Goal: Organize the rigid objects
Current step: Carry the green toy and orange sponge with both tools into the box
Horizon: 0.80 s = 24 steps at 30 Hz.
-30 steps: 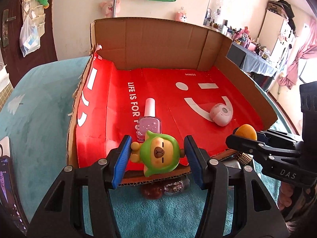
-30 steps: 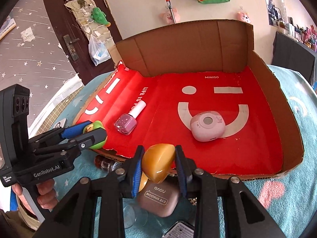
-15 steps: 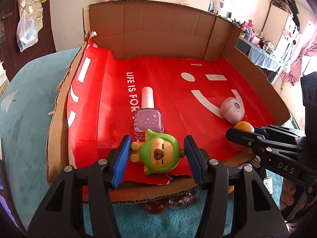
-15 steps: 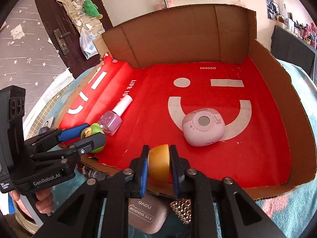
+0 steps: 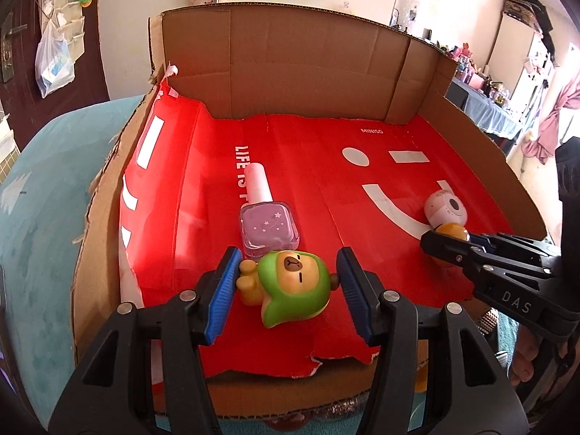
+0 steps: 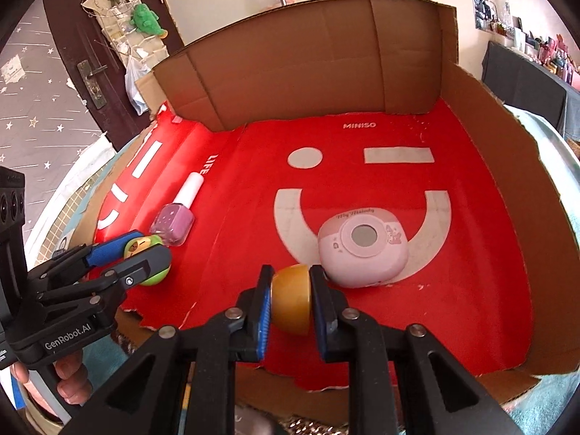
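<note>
Left to right: the left gripper (image 5: 288,282) holds the green toy (image 5: 295,286) between its blue pads, now tilted on its side and low over the red liner (image 5: 326,181) of the box (image 5: 308,65); a second ago it sat upright at the box's front edge. Just behind it lies the nail polish (image 5: 266,214), where it was. The right gripper (image 6: 290,299), narrower than before, clamps the amber piece (image 6: 291,299), which has come inside the box, just in front of the pink case (image 6: 364,246).
</note>
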Available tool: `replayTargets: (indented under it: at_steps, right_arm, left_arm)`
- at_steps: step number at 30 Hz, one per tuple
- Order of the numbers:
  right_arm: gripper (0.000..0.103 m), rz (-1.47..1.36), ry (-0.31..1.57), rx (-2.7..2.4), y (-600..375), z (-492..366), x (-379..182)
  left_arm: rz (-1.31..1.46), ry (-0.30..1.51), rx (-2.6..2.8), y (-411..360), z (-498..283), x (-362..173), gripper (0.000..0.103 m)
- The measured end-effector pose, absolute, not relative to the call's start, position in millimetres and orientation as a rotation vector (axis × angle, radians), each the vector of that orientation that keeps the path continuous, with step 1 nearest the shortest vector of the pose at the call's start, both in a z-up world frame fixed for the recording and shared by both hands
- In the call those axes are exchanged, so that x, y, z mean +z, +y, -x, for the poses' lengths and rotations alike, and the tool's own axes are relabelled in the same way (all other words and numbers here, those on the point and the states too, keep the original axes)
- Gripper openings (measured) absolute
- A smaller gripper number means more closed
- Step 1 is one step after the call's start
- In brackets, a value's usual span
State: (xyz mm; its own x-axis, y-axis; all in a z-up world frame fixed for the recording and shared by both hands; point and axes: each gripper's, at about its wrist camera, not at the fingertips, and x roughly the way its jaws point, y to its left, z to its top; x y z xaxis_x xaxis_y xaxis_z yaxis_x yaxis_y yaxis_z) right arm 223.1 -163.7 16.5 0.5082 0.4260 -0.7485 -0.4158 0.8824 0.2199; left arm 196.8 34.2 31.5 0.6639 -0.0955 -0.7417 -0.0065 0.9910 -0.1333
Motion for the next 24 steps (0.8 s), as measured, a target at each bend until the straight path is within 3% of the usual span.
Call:
replayTargets:
  at_steps: [24]
  right_arm:
    - [0.021, -0.008, 0.894, 0.435, -169.6, -236.2, 15.3]
  left_arm:
    - [0.125, 0.875, -0.044, 32.2, -208.1, 22.2, 0.054]
